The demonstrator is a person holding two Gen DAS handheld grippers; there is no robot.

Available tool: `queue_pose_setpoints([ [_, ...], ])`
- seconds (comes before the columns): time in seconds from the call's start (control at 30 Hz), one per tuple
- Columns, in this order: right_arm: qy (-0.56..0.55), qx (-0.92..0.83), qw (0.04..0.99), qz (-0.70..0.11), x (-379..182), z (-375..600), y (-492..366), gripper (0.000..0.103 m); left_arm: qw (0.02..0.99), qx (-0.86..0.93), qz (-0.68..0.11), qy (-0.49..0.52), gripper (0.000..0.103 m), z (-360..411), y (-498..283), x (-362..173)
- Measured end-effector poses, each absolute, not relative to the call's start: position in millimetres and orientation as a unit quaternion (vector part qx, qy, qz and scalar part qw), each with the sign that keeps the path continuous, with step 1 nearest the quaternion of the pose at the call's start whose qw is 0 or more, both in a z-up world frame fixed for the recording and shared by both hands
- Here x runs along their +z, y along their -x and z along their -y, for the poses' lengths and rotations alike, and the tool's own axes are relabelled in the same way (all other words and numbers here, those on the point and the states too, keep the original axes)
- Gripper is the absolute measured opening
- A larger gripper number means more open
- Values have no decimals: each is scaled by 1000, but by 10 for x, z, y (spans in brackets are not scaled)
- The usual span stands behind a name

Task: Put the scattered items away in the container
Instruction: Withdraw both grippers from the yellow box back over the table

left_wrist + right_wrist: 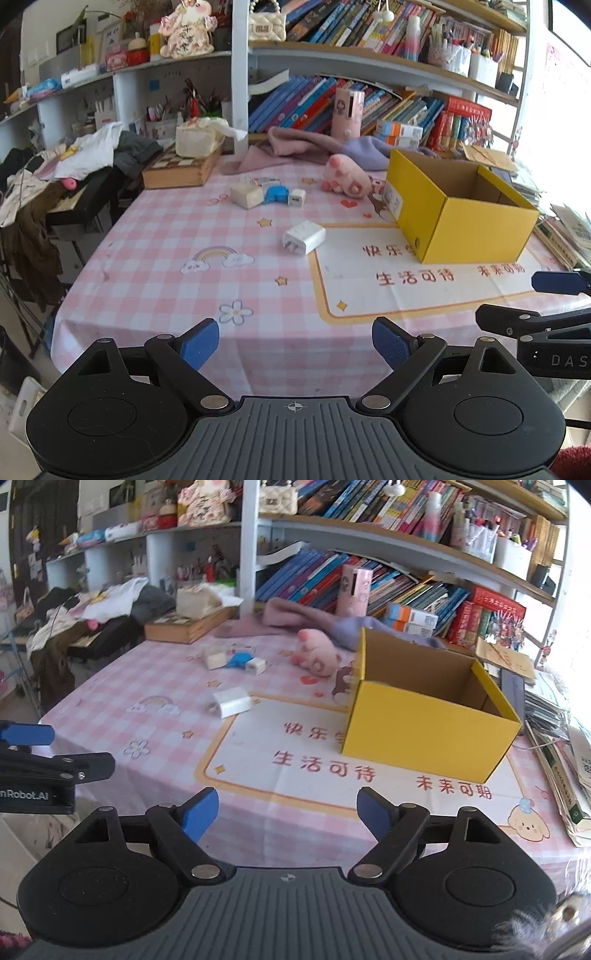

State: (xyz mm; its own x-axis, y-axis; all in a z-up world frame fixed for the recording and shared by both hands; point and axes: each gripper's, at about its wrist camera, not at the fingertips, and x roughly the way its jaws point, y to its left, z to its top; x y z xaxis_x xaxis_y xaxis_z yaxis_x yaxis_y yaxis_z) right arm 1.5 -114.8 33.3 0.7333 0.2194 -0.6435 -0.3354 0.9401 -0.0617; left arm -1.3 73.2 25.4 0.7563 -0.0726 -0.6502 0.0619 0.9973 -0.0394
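An open yellow cardboard box (461, 218) (428, 723) stands on the right of the pink checked tablecloth. A white plug charger (303, 237) (232, 701) lies left of it. Farther back lie a white adapter block (246, 195) (216, 660), a blue item (276, 194) (238, 658) and a small white charger (296, 198) (256, 665). A pink plush toy (345, 179) (317, 653) lies beside the box. My left gripper (295, 345) hovers open over the near table edge, nothing between its fingers. My right gripper (286, 814) is open too, over the printed mat, holding nothing.
A wooden chess box (177, 168) with a tissue pack sits at the back left. Pink and purple cloths (295, 147) lie along the bookshelf. Stacked books and papers (554, 738) crowd the right edge. A clothes pile (74, 158) sits left of the table.
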Motion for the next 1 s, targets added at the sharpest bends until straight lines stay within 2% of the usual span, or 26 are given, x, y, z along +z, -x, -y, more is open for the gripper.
queue_pose_setpoints([
  [0.63,95,199,907,-358,246,937,-209,82,927,-17,-374,6,92,-822,-12,178],
  [1.0,70,210,902,-372,116,932,-660,82,920,-14,-391,-27,92,-748,-352,123],
])
